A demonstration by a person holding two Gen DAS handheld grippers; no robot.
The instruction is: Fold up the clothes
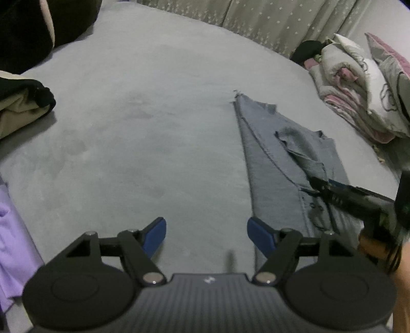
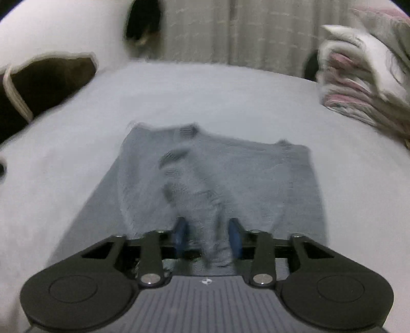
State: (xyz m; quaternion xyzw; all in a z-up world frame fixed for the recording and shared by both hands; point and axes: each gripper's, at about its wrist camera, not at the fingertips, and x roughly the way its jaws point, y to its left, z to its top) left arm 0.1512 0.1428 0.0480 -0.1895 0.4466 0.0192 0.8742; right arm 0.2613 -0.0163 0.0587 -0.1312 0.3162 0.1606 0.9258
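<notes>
A grey knitted garment (image 1: 271, 164) lies flat on the grey bed sheet (image 1: 128, 128), a long strip running away to the right of centre. My left gripper (image 1: 206, 235) hovers open over bare sheet just left of the garment's near edge, holding nothing. My right gripper (image 1: 317, 184) reaches in from the right onto the garment. In the blurred right wrist view, the right gripper (image 2: 207, 235) has its blue pads (image 2: 180, 233) pressed against a raised fold of the garment (image 2: 256, 179).
Folded beige and black clothes (image 1: 23, 102) sit at the left edge, with a purple garment (image 1: 15, 243) nearer. A dark cushion (image 1: 25, 25) lies far left. Piled bedding (image 1: 358, 84) lines the right side. A curtain (image 1: 256, 20) hangs behind.
</notes>
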